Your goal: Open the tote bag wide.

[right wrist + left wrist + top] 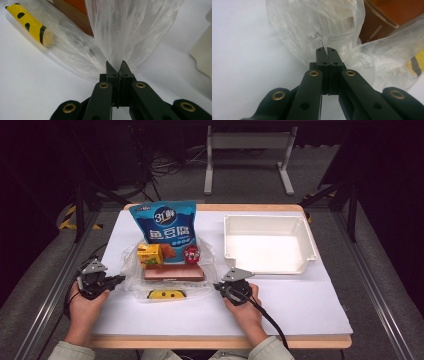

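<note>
A clear plastic bag lies open on the white table sheet, holding a blue snack pouch, a yellow box, a red round packet, a brown flat box and a yellow black-spotted item. My left gripper pinches the bag's left edge; in the left gripper view the jaws are shut on the plastic film. My right gripper pinches the bag's right edge; its jaws are shut on gathered plastic. The yellow item and brown box lie behind.
A white empty bin stands to the right of the bag, its corner near my right gripper. Bare white sheet lies in front of the bin. A metal stand is on the floor beyond the table.
</note>
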`<state>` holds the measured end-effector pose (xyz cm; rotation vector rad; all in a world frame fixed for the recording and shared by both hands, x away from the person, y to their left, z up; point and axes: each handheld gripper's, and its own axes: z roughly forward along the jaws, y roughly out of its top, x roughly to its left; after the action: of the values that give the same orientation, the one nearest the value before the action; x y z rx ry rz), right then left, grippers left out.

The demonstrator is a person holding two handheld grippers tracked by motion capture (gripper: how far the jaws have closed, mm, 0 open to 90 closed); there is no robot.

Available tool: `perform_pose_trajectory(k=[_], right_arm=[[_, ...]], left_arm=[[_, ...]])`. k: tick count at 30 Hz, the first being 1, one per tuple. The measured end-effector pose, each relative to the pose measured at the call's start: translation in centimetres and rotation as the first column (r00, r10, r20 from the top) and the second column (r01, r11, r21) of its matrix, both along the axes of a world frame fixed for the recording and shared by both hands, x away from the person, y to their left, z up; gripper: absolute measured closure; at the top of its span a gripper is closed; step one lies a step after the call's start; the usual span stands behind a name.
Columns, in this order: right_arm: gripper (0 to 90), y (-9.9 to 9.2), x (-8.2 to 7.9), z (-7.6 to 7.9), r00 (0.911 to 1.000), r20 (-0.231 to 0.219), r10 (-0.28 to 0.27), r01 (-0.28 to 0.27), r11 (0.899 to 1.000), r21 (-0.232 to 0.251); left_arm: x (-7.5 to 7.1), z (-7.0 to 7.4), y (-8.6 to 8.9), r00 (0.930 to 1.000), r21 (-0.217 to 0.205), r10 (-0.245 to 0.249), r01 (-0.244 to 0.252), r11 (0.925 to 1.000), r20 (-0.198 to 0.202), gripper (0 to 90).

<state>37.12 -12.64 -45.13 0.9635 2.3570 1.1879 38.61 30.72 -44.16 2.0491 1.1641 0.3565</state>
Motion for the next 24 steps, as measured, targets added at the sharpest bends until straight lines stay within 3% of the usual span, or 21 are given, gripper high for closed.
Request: perform_pose_trajectory(k=[2,7,8,10,13,14,16,20,24], right_arm=[[89.7,0.0,0.0,0.0,1.0,0.003,0.001,-0.001,1.0,-0.004],[89.2,-0.2,-0.1,0.1,0.9999,-0.014,-0.002,0.002,1.0,0.022],[83.1,-0.4,-0.1,0.2,0.9997,-0.023,0.007,-0.005,0.998,0.057],[71.9,-0.4,-0.1,0.4,0.9996,-0.025,0.014,-0.012,0.996,0.083],[47.1,-0.1,-0.4,1.7,0.9997,0.016,0.019,-0.021,0.991,0.135],[47.1,-0.1,-0.4,1.7,0.9997,0.016,0.019,-0.021,0.991,0.135],[33.8,0.0,-0.6,2.9,0.9985,0.053,0.011,-0.02,0.986,0.167],[27.9,0.0,-0.9,5.4,0.9939,0.109,-0.015,-0.006,0.982,0.187],[27.9,0.0,-0.6,7.9,0.982,0.183,-0.047,0.013,0.983,0.183]], left_arm=[[0.0,-0.2,-0.4,0.9998,0.037,-0.015,0.015,0.9992,-0.01,90.0],[0.0,-0.4,-0.8,0.9994,0.054,-0.03,0.031,0.9981,-0.018,90.0],[-0.1,-0.3,-0.6,0.9993,0.041,-0.036,0.036,0.9985,-0.013,90.0],[-0.2,-0.2,-0.4,0.9992,0.027,-0.039,0.039,0.9989,-0.005,90.0],[-0.4,0.0,-0.3,0.9989,0.006,-0.047,0.047,0.9989,0.005,90.0],[-0.4,0.0,-0.3,0.9989,0.006,-0.047,0.047,0.9989,0.005,90.0],[-0.4,0.1,-0.2,0.9988,0.0,-0.048,0.048,0.9988,0.004,90.0],[-0.5,0.3,-0.1,0.9987,-0.014,-0.049,0.049,0.9987,0.013,90.0],[-0.6,0.4,0.0,0.9986,-0.02,-0.049,0.05,0.9986,0.017,90.0]])
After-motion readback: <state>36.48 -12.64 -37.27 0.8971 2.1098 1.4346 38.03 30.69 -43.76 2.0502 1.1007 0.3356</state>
